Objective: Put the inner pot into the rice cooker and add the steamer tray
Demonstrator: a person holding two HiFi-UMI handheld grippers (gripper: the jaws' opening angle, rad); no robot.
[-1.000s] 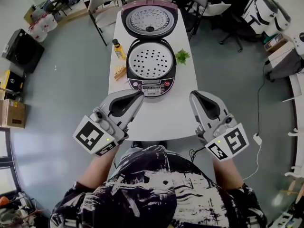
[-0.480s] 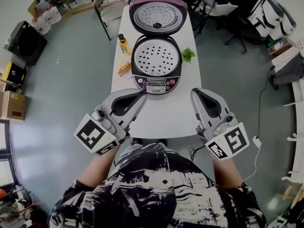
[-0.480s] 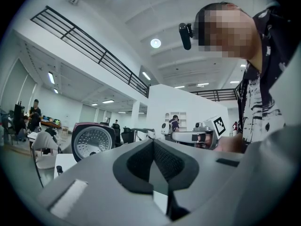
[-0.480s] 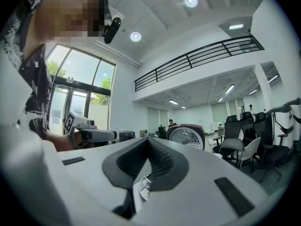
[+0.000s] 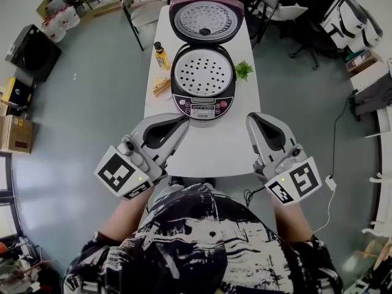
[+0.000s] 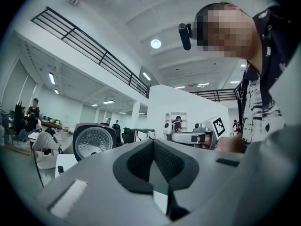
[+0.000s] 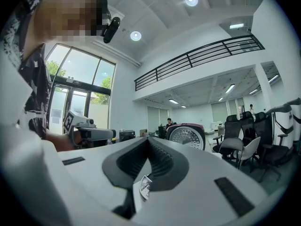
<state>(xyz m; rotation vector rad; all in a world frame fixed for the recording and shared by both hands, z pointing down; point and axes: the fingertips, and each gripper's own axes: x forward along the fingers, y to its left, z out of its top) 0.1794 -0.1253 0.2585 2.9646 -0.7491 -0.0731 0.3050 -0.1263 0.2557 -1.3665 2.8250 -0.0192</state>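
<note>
head view: white table (image 5: 208, 149) runs away from us, the rice cooker (image 5: 203, 106) on it past the middle, its control panel facing us. its lid (image 5: 206, 20) stands open, tipped back toward the far end. the steamer tray (image 5: 204, 73), pale and full of holes, sits level in the cooker's mouth; we cannot make out the inner pot beneath it. left of the cooker stands a small bottle (image 5: 162, 56) and a little wooden piece (image 5: 161, 85) lies nearer us; a green sprig (image 5: 244, 70) lies just to its right. left gripper (image 5: 182, 120) and right gripper (image 5: 250, 120) are held over the near end of the table, one either side, well apart, both short of the cooker and touching nothing. their marker cubes sit close to our patterned shirt (image 5: 202, 237)

left gripper view: jaws are pressed together at the tips, nothing between them. beyond them the open lid shows at left, the right gripper and its cube at centre right

right gripper view: jaws closed tip to tip, empty. a sliver of the cooker's panel shows through the gap lower down. the lid stands just right of the tips, the left gripper at left, office chairs (image 7: 237, 145) at right
</note>
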